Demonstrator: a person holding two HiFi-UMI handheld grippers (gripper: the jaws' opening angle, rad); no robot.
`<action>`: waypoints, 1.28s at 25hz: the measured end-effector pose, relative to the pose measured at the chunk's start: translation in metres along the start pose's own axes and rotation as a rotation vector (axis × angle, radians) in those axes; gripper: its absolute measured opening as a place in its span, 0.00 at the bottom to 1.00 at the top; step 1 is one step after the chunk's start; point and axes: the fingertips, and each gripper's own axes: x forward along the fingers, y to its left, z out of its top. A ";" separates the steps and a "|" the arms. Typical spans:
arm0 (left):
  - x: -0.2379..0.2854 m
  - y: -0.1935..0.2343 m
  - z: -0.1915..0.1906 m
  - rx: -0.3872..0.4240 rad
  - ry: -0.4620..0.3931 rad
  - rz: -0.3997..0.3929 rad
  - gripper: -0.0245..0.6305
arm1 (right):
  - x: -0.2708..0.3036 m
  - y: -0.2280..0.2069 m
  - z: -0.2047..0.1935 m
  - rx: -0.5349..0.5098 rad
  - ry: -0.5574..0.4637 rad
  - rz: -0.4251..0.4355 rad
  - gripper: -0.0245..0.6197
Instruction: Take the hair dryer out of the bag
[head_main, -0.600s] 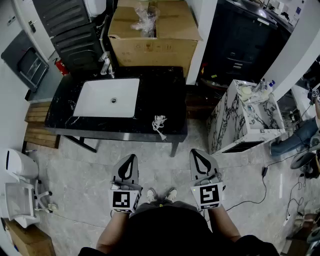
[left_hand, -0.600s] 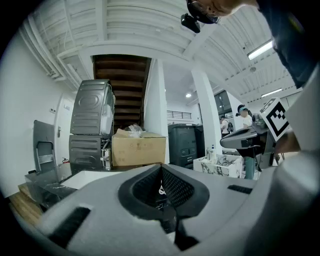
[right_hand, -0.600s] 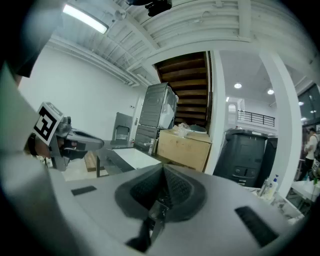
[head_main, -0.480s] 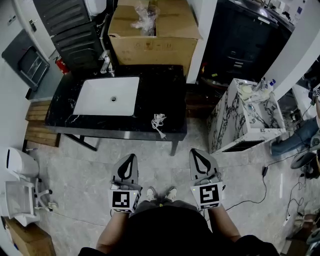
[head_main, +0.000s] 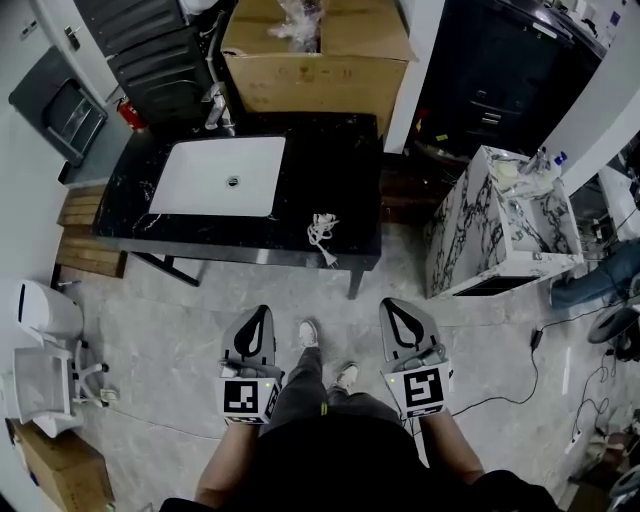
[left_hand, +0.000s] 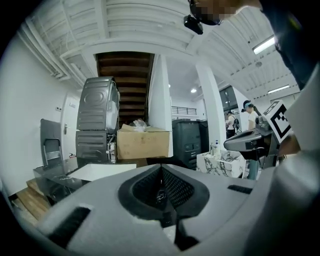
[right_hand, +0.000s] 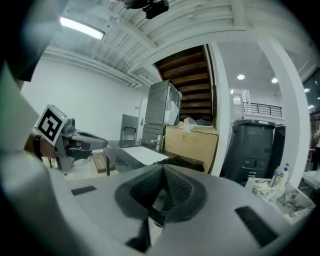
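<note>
On the front right of the black counter (head_main: 335, 165) lies a small white bundle with a trailing cord (head_main: 322, 232); whether it is a bag or a hair dryer is too small to tell. My left gripper (head_main: 262, 314) and right gripper (head_main: 394, 304) hang side by side over the floor, well short of the counter. Both are shut with nothing in them. In the left gripper view the jaws (left_hand: 161, 168) meet at the tip, and the right gripper view shows its jaws (right_hand: 163, 168) closed the same way. My legs and shoes show between the grippers.
A white sink (head_main: 225, 178) is set in the counter's left half. Behind it stands a large cardboard box (head_main: 315, 70) with crumpled plastic on top. A marble-patterned block (head_main: 500, 225) stands to the right, a white bin (head_main: 45, 312) at the left, and a cable (head_main: 520, 372) runs over the floor.
The person has stepped toward the counter, one foot now ahead of the other. The counter sits lower and nearer in the head view. Both grippers stay shut and level.
</note>
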 end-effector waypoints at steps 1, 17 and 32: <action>0.003 0.000 -0.004 -0.003 0.005 -0.004 0.07 | 0.003 0.000 -0.001 -0.003 0.001 0.000 0.06; 0.130 0.024 0.011 -0.039 -0.030 -0.162 0.07 | 0.079 -0.055 0.024 -0.074 0.042 -0.105 0.06; 0.227 0.073 0.006 -0.110 -0.011 -0.247 0.07 | 0.185 -0.062 0.043 -0.182 0.113 -0.074 0.06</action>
